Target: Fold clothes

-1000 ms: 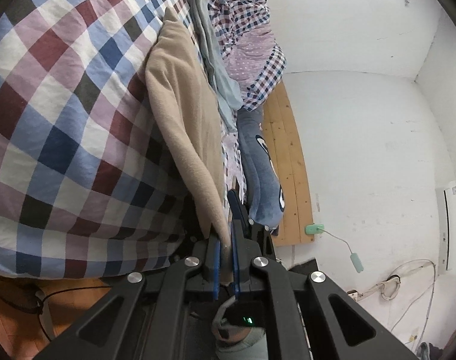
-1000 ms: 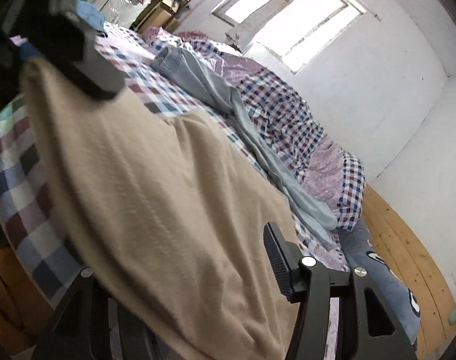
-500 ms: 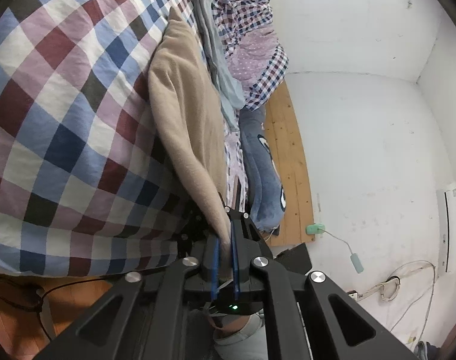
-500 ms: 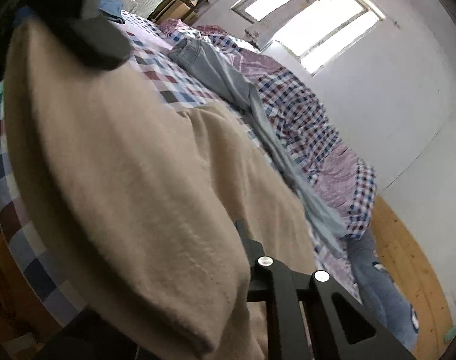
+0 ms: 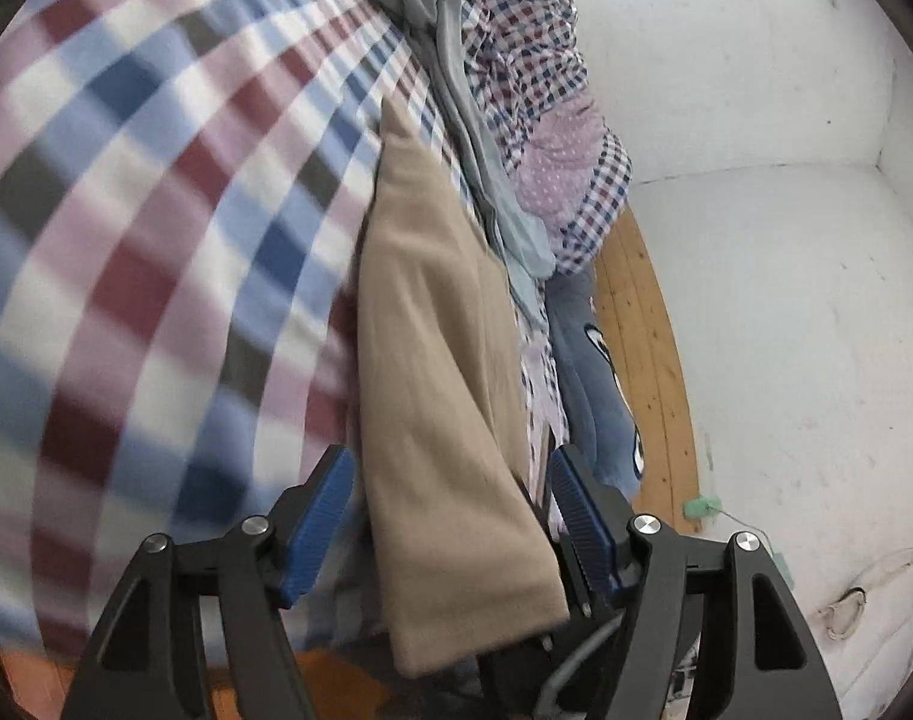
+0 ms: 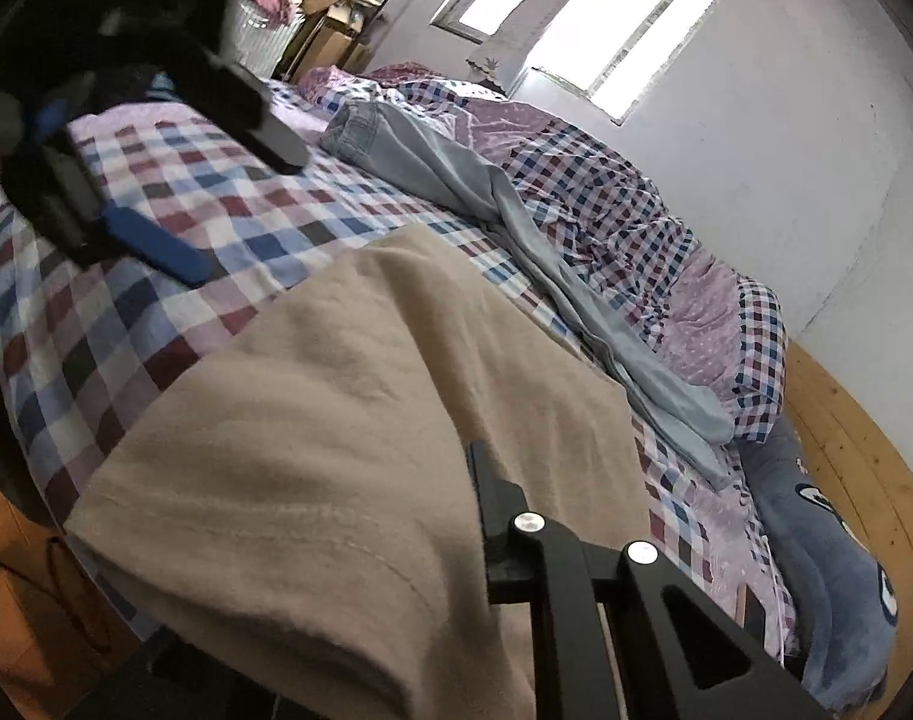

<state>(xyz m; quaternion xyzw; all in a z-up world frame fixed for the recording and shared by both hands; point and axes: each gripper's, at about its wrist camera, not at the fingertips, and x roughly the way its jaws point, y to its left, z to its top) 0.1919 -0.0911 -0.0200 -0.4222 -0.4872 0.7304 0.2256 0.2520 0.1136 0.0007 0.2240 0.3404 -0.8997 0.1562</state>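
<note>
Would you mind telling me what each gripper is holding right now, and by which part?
The left gripper is open, holding nothing. The right gripper's grip on the beige garment cannot be told.

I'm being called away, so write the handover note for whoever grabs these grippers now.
Left gripper: open, its blue pads on either side of the beige garment, not gripping it.
Right gripper: the garment lies over it and only one finger shows, so I cannot tell its grip.
Things: the beige garment lies near the edge of the checked bed. The pale blue trousers lie spread out further in.
Done: the beige piece looks doubled over once.
Left: finish and square up its fold, then probably the trousers.
</note>
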